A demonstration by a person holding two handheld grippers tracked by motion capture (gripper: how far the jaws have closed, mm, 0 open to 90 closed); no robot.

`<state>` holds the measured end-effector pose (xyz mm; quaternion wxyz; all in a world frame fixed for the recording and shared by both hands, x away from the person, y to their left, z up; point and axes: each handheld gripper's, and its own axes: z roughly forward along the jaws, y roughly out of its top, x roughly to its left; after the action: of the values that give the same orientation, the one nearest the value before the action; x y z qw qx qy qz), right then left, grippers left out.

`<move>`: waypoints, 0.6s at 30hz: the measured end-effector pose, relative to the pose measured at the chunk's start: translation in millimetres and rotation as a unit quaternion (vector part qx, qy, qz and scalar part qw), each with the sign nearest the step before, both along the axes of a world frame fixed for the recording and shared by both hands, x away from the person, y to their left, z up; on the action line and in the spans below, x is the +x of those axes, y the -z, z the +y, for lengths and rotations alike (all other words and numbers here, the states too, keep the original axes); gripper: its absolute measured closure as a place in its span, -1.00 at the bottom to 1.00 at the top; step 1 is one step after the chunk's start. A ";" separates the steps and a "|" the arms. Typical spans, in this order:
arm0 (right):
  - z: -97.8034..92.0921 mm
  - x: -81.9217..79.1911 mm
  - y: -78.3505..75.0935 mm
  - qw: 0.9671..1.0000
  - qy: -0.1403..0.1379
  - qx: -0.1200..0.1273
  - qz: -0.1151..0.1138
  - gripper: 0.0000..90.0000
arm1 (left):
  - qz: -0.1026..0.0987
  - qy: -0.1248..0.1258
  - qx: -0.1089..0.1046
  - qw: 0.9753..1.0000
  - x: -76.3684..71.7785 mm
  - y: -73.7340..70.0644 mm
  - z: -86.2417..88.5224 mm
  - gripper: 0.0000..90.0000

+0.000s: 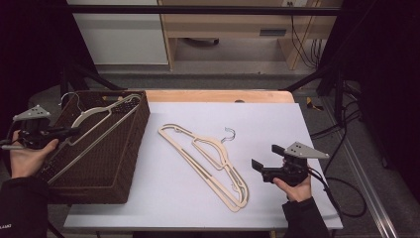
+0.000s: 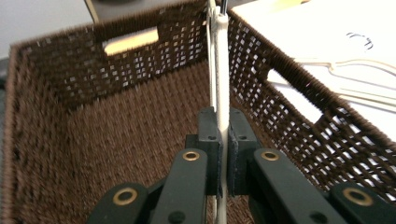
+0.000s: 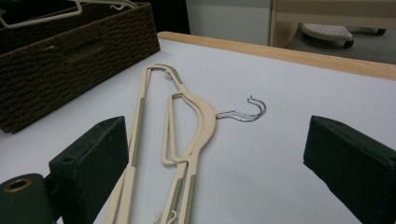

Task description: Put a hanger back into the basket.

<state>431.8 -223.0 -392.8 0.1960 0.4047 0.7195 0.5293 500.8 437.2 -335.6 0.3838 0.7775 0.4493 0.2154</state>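
Left gripper view: a cream hanger (image 2: 221, 70) stands on edge over the basket (image 2: 116, 126), clamped in the left gripper (image 2: 223, 154). It looks light, stiff and slick, best held on its flat bar. Two more hangers (image 1: 208, 161) lie on the table (image 1: 277, 124) before the right gripper (image 1: 266, 157), jaws spread wide.

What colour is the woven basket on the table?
Dark brown basket, clearest in the left gripper view.
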 end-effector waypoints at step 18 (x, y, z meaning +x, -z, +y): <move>1.2 0.7 1.8 1.000 -0.004 -0.003 0.001 -0.85 | 0.046 -0.080 0.017 0.996 8.9 37.1 4.5 0.85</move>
<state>432.5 -221.8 -394.6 0.1944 0.4022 0.7229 0.5271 509.6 441.6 -372.7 0.3308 0.7545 0.5237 0.2171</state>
